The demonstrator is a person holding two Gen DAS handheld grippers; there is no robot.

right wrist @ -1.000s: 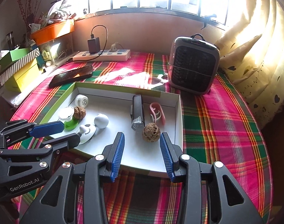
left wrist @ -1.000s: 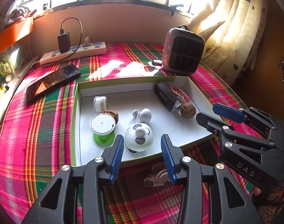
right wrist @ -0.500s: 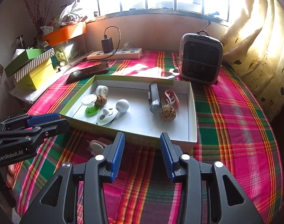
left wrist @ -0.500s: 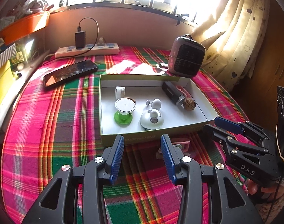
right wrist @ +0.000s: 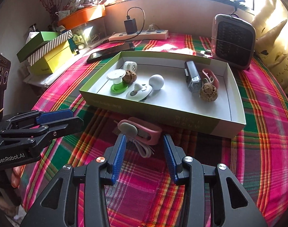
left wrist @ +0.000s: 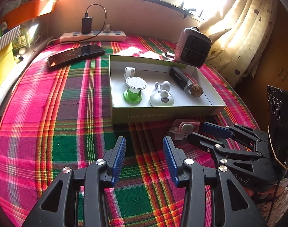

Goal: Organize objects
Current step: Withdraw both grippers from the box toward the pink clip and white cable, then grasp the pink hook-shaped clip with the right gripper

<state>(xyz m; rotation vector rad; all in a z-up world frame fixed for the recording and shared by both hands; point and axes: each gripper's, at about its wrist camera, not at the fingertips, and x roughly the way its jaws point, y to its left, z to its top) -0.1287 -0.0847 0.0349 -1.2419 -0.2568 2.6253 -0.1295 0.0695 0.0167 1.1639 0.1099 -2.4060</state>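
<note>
A shallow green-sided box [left wrist: 162, 115] [right wrist: 162, 111] sits on the plaid cloth. It holds a green-and-white spool [right wrist: 117, 83], a white round gadget [right wrist: 139, 93], a black device [right wrist: 191, 75], walnuts [right wrist: 208, 91] and a pink clip [right wrist: 212, 75]. In front of the box lies a pink holder with a grey pad [right wrist: 140, 130] [left wrist: 187, 126] and a white cable [right wrist: 144, 149]. My right gripper [right wrist: 144, 139] [left wrist: 197, 131] is open, its tips on either side of the holder's near end and the cable, pads not pressing. My left gripper [left wrist: 144, 141] [right wrist: 76, 118] stands open and empty over bare cloth to the left.
A small heater [right wrist: 232, 41] stands behind the box at the right. A phone [left wrist: 76, 54] and a power strip with a charger [left wrist: 93, 36] lie at the back. Stacked yellow and green boxes [right wrist: 47, 53] are far left, and a curtain [left wrist: 238, 34] hangs at the right.
Both grippers have drawn back from over the box toward the near side. The right one has sunk to the pink holder on the cloth, which now lies at its tips.
</note>
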